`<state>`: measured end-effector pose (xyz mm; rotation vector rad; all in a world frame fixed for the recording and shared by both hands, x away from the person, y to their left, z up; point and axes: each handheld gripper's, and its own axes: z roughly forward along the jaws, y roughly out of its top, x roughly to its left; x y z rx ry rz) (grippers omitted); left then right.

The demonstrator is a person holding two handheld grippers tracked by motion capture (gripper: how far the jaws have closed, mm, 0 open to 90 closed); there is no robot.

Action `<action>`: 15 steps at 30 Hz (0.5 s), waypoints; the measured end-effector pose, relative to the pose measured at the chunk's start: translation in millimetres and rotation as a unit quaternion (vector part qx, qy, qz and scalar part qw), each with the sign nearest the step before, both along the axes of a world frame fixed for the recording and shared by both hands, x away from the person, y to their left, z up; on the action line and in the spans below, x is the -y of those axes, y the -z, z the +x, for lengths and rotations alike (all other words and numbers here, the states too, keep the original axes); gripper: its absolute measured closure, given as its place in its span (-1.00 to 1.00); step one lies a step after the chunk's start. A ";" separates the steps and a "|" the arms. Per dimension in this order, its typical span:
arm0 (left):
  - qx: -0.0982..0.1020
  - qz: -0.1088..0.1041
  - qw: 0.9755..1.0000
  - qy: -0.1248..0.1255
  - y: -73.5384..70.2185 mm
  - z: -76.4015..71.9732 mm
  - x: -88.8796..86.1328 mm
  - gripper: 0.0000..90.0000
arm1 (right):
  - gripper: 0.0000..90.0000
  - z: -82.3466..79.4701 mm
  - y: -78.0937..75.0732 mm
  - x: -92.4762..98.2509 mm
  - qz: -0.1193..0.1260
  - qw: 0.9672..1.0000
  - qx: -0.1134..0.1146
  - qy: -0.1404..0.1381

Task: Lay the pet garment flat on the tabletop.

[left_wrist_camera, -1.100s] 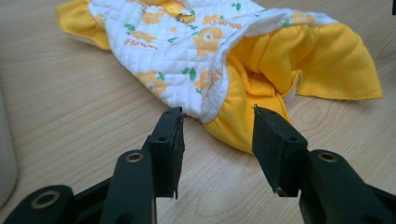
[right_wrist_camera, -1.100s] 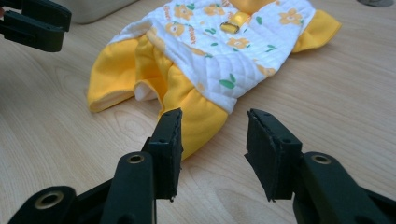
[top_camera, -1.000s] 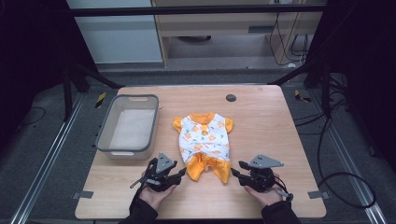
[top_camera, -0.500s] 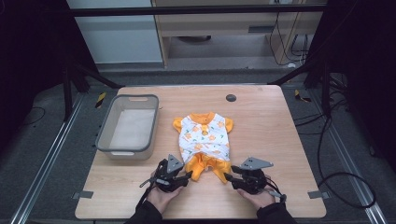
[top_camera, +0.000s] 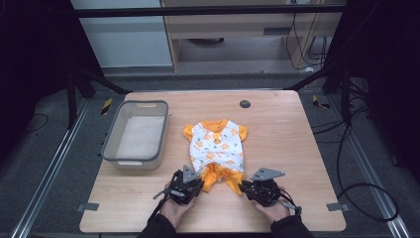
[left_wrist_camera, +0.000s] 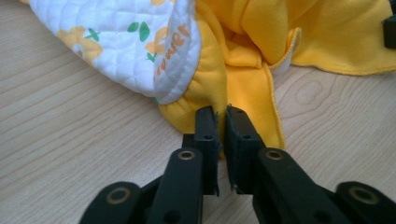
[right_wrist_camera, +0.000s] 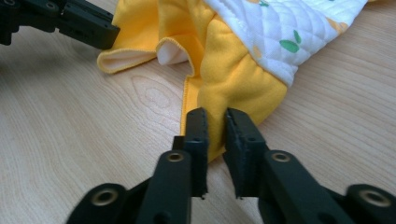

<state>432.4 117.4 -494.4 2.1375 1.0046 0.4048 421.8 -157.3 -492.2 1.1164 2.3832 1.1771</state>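
I see the baby romper lying flat in the middle of the wooden table, to the right of the grey bin. My left gripper is clenched on the yellow hem of its near left leg. My right gripper grasps the near right leg, jaws almost closed on the yellow cloth.

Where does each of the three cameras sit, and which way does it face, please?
High view: above the person's side, looking forward and down on the table; hands, both grippers.
Left gripper view: rides the left gripper, facing the baby romper; jaws.
Right gripper view: rides the right gripper; jaws.
Shared: the romper's orange legs.
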 end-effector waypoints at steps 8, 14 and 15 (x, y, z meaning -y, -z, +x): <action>-0.002 -0.013 1.000 0.004 -8.3 0.4 -6.7 0.95 | 0.95 1.0 -5.9 5.3 0.003 1.000 -0.003 -0.003; 0.009 -0.029 1.000 0.001 -23.9 -0.3 -19.3 0.95 | 0.95 1.0 -17.3 16.4 0.009 1.000 0.019 0.006; 0.012 -0.031 0.999 0.001 -25.9 -0.4 -21.4 0.95 | 0.95 1.0 -19.1 18.8 0.008 1.000 0.022 0.007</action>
